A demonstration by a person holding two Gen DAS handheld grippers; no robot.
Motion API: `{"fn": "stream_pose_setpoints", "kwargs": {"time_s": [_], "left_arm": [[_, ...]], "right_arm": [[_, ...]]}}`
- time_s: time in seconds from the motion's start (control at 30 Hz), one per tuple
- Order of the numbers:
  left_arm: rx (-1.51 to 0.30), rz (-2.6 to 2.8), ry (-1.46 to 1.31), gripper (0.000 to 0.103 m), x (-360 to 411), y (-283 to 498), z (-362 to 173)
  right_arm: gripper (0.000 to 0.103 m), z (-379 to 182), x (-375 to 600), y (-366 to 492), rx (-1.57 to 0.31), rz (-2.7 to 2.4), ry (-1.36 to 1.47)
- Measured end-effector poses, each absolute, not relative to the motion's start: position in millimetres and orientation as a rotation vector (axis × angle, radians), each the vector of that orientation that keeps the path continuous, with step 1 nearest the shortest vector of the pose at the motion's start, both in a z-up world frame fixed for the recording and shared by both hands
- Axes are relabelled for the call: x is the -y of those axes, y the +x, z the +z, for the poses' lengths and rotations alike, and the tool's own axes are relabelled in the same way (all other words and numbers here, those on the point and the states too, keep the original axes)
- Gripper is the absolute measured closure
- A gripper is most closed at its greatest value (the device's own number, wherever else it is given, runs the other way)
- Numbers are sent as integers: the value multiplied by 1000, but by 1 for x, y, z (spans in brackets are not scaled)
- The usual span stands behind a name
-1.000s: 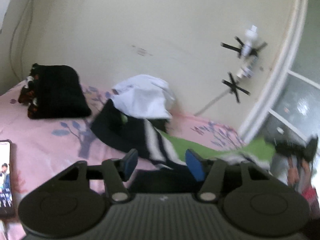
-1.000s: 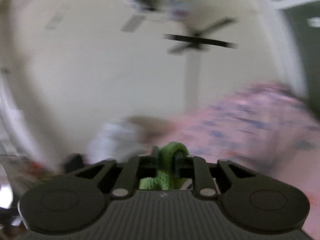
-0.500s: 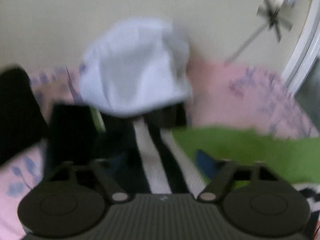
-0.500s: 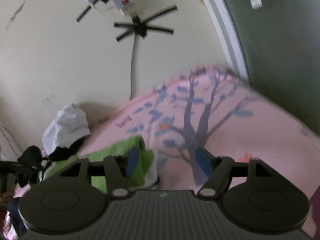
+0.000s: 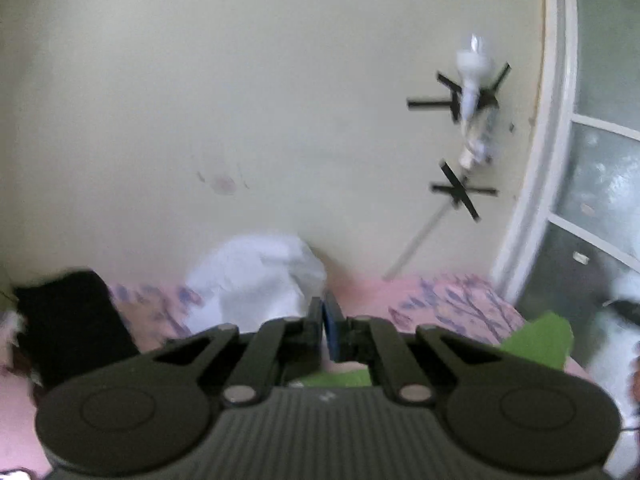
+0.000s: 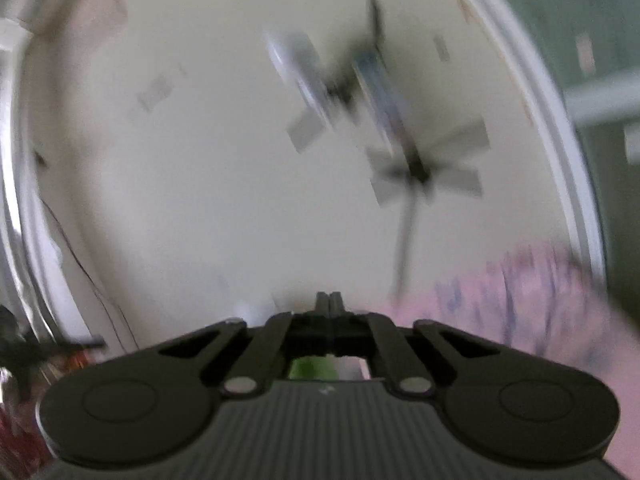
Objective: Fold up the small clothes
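Observation:
My left gripper is shut, raised above the pink bed. A green garment hangs below it and spreads to the right; its grip on the cloth is hidden under the fingers. My right gripper is shut too, tilted up toward the wall, with a bit of green cloth showing just beneath its jaws. The right wrist view is blurred by motion.
A white garment is heaped at the wall and a black folded pile lies at the left on the pink floral sheet. A taped bulb and cable hang on the wall. A window frame stands at right.
Both grippers closed from open and lifted, so the views now tilt up to the wall. The green garment rose with them off the dark striped clothes.

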State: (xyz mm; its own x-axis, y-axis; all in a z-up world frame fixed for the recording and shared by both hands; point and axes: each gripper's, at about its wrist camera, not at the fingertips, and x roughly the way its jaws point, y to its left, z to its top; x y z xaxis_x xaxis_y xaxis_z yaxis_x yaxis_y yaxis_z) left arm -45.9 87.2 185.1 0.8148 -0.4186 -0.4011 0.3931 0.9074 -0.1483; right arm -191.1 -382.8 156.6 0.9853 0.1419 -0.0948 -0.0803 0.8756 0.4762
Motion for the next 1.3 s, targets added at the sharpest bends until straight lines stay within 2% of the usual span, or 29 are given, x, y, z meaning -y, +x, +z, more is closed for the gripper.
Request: {"fn": "stream_pose_setpoints", "kwargs": {"time_s": [0.07,0.13,0.2,0.27,0.3,0.4,0.47,0.5,0.53,0.57,0.7,0.77,0.8,0.83,0.87,0.9,0.93,0.97,1.03,1.17,1.3], "left_arm": [[-459,-426,-13,98,-80,-43,188],[-524,-439,45,80,-62,-27,176],[-612,-472,112,69,-37,-3,155],[-675,-491,189,66,-11,17,133],[-706,-502,225,61,0,27,122],[-803,-541,280,51,28,58,82],[-857,-564,303,42,42,73,60],[-870,-562,322,28,49,79,50],[-875,-557,344,9,54,84,41],[-876,-553,357,4,60,89,33],[-929,-581,366,0,70,101,9],[-960,-589,374,5,74,101,-1],[-945,-596,354,12,72,98,-2],[-939,-614,338,28,69,94,1],[-925,-620,335,38,66,89,6],[-912,-615,340,66,64,84,10],[-912,-610,338,80,62,80,14],[-914,-612,321,83,58,77,18],[-896,-612,293,89,52,69,27],[-773,-628,177,89,28,42,61],[-587,-634,25,89,-2,5,120]], "right_arm": [[103,186,386,-215,-42,110,458],[103,198,386,-227,-22,100,425],[86,196,384,-232,-59,64,397],[44,181,381,-230,-116,19,385],[40,170,381,-229,-136,10,391],[38,125,384,-214,-260,-4,463],[27,95,383,-200,-350,-24,499],[22,78,383,-192,-398,-36,505],[13,67,383,-187,-429,-44,503],[12,55,381,-180,-459,-50,490],[12,27,381,-161,-525,-38,461],[12,15,383,-150,-548,-20,475],[12,8,384,-144,-563,-7,491],[14,3,384,-140,-574,9,506],[28,-2,383,-137,-585,26,514],[39,-4,380,-133,-592,50,511],[58,-4,377,-132,-599,72,501],[72,-1,373,-131,-594,80,481],[84,7,369,-133,-570,103,462],[90,39,362,-148,-472,113,434],[91,90,351,-163,-336,115,363]]}}
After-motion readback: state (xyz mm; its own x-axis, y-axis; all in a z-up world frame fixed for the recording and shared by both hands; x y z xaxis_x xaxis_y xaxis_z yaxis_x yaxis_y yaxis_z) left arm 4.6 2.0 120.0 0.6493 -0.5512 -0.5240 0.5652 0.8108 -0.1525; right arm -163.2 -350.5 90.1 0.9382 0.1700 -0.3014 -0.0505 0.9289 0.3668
